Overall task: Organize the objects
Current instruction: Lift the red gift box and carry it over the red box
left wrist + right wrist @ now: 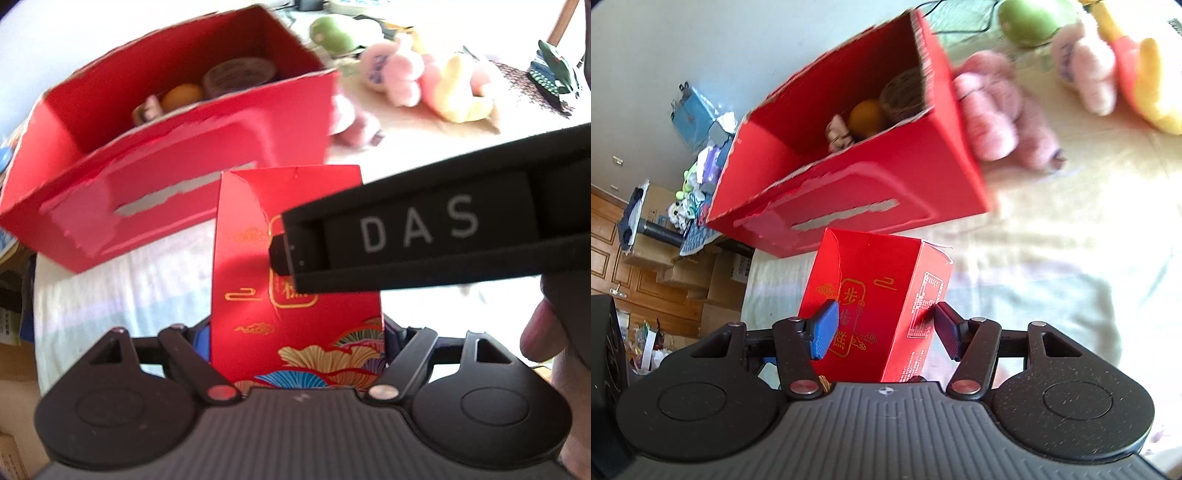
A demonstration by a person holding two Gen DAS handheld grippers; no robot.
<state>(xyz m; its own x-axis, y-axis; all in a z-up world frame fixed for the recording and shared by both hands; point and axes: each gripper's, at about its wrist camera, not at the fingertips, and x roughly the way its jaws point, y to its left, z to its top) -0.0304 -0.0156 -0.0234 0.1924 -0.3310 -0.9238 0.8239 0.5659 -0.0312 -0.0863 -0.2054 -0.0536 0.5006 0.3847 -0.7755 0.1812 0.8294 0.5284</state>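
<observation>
Small red carton (871,314) mid-frame, clamped between both grippers' (882,328) (295,343) fingers, below open red box (849,177).

Both grippers' fingers (824,330) clamped inward.

Two red boxes are in view: one large open red carton (849,192) and one smaller red gift box (875,306) just in front of it. Inside the carton lie three things: one orange ball (865,117), one round roll (903,94) beside it toward the carton's far end, and one small patterned item (839,136) on the ball's other side. Right of the carton, on the bed (1052,258), lie four plush toys: two pink ones (1001,122) (1087,70), one yellow (1156,92), one green (1030,20). Two claws are present, one (882,332) astride the gift box, the other (297,354) likewise.
</observation>
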